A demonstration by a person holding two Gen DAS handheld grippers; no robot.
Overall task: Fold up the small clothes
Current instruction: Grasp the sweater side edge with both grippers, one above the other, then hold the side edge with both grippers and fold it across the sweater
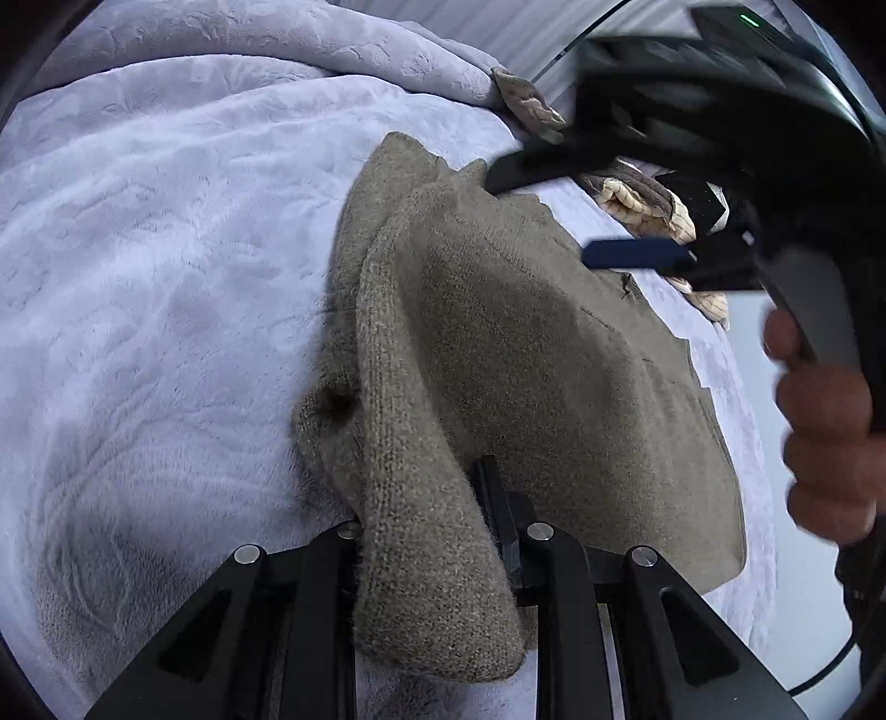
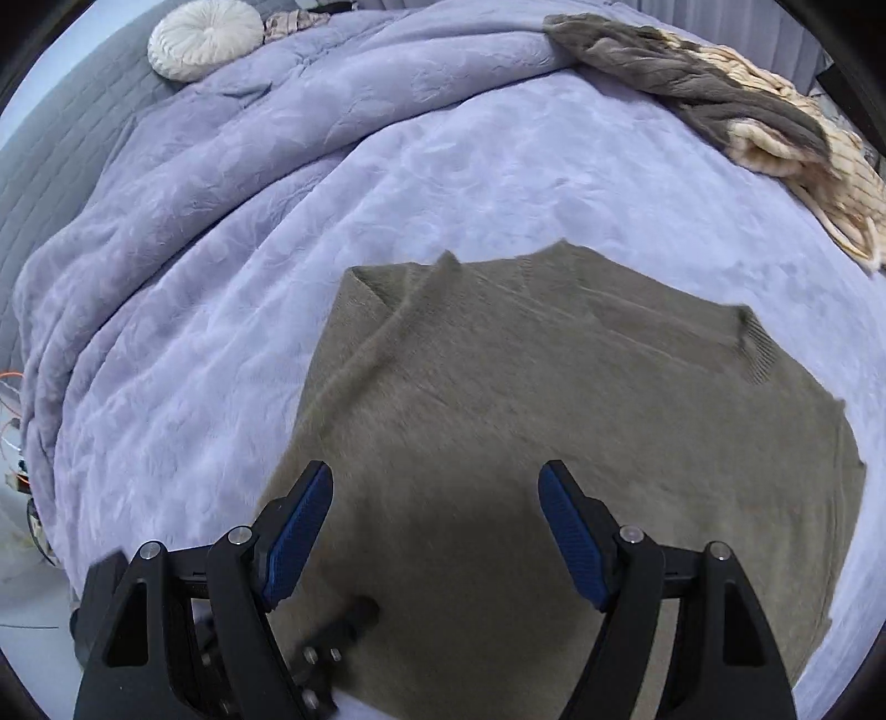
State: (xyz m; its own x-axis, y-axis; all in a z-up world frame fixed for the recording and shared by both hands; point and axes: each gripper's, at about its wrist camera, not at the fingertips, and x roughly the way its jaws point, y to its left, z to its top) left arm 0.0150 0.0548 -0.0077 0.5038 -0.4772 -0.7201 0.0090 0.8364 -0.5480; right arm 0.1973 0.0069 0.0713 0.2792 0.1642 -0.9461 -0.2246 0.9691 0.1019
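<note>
Left gripper point(image 1: 437, 554) pinches the olive-brown knitted sweater's point(image 1: 526, 343) sleeve at lower centre; right gripper point(image 2: 437, 531) hovers wide, empty. Next, likely, folding the sleeve inward.

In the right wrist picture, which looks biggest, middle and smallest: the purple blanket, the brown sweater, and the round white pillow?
1. Fluffy lavender-purple blanket: fills most of the picture.
2. Olive-brown knitted sweater: next biggest, though it lies closest to the camera.
3. Round white pleated pillow: smallest, but it's far away, so it may really be bigger than it looks.
</note>
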